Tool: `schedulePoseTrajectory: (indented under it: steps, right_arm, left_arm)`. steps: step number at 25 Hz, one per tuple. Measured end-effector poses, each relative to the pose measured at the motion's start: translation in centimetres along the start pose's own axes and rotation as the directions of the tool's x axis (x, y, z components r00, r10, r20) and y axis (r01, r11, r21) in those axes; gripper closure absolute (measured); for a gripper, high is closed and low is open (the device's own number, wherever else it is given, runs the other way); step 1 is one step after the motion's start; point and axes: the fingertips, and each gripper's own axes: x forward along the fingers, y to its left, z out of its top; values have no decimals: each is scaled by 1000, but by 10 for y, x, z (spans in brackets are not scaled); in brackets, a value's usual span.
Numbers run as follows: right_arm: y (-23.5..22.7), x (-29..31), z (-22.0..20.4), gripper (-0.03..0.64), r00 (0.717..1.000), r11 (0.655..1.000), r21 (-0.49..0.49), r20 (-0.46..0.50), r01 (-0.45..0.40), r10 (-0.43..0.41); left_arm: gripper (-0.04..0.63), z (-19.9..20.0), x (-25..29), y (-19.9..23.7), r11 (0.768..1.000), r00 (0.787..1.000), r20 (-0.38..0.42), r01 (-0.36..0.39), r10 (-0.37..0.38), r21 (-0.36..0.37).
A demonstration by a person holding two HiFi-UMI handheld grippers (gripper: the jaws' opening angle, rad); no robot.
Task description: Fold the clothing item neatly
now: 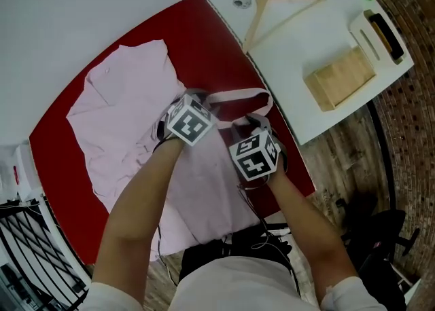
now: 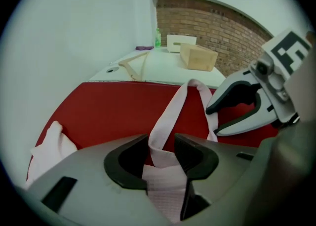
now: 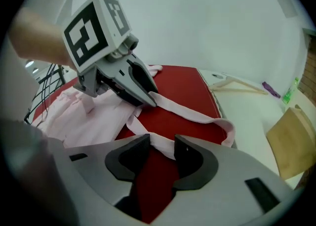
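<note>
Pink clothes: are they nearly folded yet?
Not nearly. Done: the pink garment lies on the red table, but it is crumpled and spread out, with no neat fold showing. In hand: the left gripper and the right gripper each pinch its strap. Left: probably all the smoothing and folding.

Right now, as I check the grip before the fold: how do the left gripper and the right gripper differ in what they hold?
The left gripper has the strap and a wider part of the pink garment between its jaws; the right gripper has only the narrow strap. Below the left gripper's jaws lies pink cloth; below the right gripper's jaws, the red surface shows. Shared: both appear shut on the same looped strap.
</note>
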Motion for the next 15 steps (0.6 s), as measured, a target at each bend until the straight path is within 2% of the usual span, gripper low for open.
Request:
schedulePoseTrajectory:
  steps: [3, 4, 5, 6, 10, 12, 15]
  right_arm:
    - [-1, 0, 0, 461, 1000, 998, 51, 16, -20, 19]
    - [-1, 0, -1, 472, 1000, 998, 56, 19, -23, 22]
    - [-1, 0, -1, 536, 1000, 998, 58, 20, -25, 24]
    - [-1, 0, -2, 573, 999, 998, 58, 21, -26, 25]
    - [-2, -6, 4, 580, 998, 999, 49, 53, -21, 18]
    - [-4, -11, 10, 580, 997, 999, 42, 81, -15, 11]
    - [-3, -20, 22, 580, 993, 1000, 21, 120, -3, 0]
  left_arm:
    - [442, 0, 5, -2, 999, 999, -16, 46, -46, -5]
    - [489, 0, 6, -5, 998, 998, -16, 61, -61, -1]
    - [534, 0, 6, -7, 998, 998, -16, 64, -64, 6]
    - [574, 0, 5, -7, 998, 998, -13, 56, -56, 10]
    - [575, 16, -21, -1, 1000, 997, 76, -8, 8, -2]
    - [575, 26, -44, 6, 999, 989, 137, -50, 51, -11]
    - [575, 26, -82, 19, 992, 976, 183, -110, 118, -58]
